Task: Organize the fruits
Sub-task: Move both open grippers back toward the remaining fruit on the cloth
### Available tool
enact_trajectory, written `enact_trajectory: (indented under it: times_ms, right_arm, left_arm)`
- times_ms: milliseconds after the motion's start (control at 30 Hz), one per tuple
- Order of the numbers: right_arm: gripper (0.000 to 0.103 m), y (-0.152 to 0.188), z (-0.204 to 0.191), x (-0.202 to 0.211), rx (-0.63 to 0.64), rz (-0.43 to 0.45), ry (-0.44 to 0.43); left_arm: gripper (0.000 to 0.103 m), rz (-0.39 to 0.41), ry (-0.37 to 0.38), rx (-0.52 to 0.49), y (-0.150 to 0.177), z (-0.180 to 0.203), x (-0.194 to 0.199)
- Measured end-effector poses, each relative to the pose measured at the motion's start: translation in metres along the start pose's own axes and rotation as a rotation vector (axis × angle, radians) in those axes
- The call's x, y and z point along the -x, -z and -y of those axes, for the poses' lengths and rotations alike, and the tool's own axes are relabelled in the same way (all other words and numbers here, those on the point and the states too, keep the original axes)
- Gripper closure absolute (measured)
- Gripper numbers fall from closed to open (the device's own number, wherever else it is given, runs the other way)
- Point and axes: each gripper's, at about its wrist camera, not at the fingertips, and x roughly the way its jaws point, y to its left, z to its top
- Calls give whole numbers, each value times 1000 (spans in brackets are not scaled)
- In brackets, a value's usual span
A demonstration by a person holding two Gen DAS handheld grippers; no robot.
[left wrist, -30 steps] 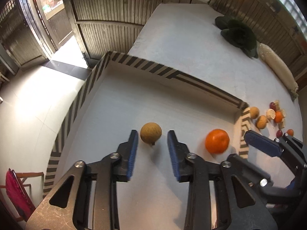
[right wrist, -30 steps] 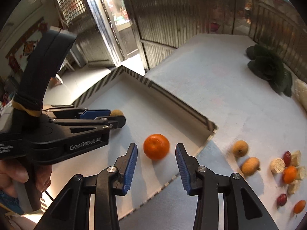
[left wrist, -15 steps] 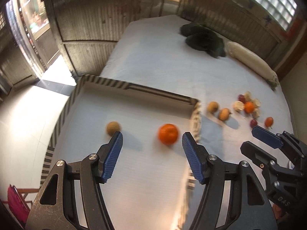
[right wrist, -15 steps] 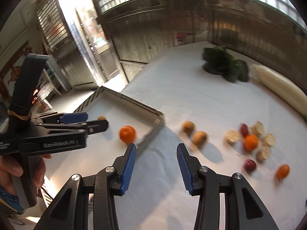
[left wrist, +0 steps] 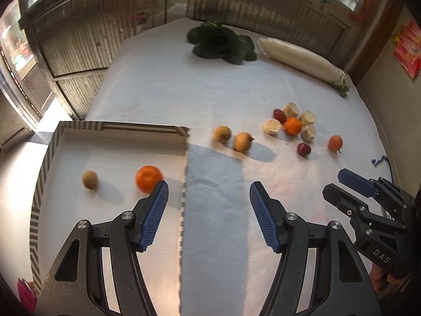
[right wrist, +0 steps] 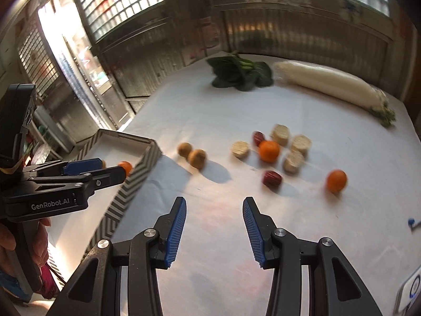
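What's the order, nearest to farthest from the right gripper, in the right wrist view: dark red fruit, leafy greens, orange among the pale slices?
From the right gripper:
1. Dark red fruit, just ahead, slightly right.
2. Orange, farther, among the pale slices.
3. Leafy greens, at the far edge.

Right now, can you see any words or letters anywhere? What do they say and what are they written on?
"GenRobot.AI": white print on the side of the left gripper, in the right wrist view.
"DAS": pale letters on the body of the right gripper, in the left wrist view.
Red poster on the wall: yellow marks, too blurred to read.
No writing shows on the striped tray or the fruit.
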Motion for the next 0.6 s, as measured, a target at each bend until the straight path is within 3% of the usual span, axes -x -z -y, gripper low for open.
enact_trajectory:
  times_ms: [600]
  right_arm:
    - [60,18,49,6,-94,-7,56]
  left_arm:
    - [38,-32,11,-54,-20,41,-37]
